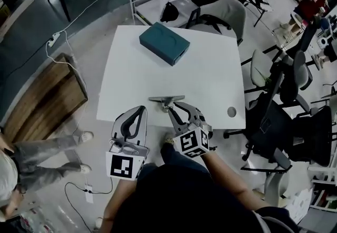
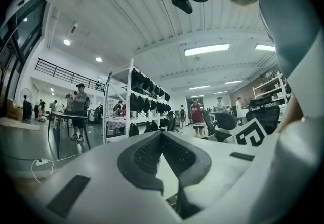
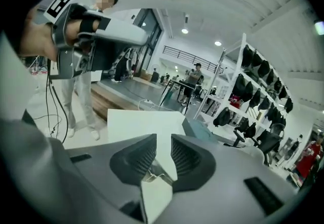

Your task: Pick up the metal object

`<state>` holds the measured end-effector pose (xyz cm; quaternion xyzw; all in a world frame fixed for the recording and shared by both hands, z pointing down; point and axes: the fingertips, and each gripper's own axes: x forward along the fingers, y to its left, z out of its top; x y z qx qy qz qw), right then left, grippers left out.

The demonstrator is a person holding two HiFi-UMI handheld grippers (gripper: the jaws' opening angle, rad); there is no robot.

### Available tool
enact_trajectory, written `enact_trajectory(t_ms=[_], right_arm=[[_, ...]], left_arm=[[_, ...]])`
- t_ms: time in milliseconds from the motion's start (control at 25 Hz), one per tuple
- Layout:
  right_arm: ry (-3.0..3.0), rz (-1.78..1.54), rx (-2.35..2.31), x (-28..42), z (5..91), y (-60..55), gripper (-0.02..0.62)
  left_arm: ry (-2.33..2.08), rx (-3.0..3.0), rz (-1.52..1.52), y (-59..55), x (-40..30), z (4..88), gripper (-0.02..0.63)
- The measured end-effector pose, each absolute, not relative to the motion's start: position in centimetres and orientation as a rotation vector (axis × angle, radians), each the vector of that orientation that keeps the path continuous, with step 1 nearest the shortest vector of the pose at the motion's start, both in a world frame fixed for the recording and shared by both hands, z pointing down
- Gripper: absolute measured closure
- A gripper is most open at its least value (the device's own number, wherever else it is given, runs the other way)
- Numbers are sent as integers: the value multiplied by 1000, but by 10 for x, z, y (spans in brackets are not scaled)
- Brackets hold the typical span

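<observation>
The metal object (image 1: 166, 99), a flat grey bar with a short stem, is over the front edge of the white table (image 1: 210, 79). My right gripper (image 1: 170, 108) is shut on its stem. In the right gripper view a shiny piece of the metal object (image 3: 154, 180) is pinched deep between the ribbed pads, behind the right gripper's tips (image 3: 163, 139). Whether the bar touches the table I cannot tell. My left gripper (image 1: 140, 110) hovers just left of it, off the table's front edge. In its own view the left gripper (image 2: 162, 134) is shut with nothing in it.
A teal box (image 1: 164, 42) lies at the table's far side, and the teal box (image 3: 202, 129) also shows beyond the right jaws. A round hole (image 1: 231, 112) marks the front right corner. Office chairs (image 1: 287, 95) crowd the right, a wooden platform (image 1: 42, 97) the left, where a person (image 1: 31, 158) stands.
</observation>
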<state>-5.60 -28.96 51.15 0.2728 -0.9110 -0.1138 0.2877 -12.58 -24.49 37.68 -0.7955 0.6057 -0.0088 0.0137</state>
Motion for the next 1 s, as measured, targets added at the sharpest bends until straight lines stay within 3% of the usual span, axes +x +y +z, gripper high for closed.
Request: enact_trajectory(t_ms=[480,1000], right_arm=[[-2163,-344,325,-67,610,-306,483],[-1862,-509,226,-78,660,-312,476]], left_arm=[[1957,-2495,-95,-286,-132,402,584],[1838,-2638,-138,-317,-150,409,584]])
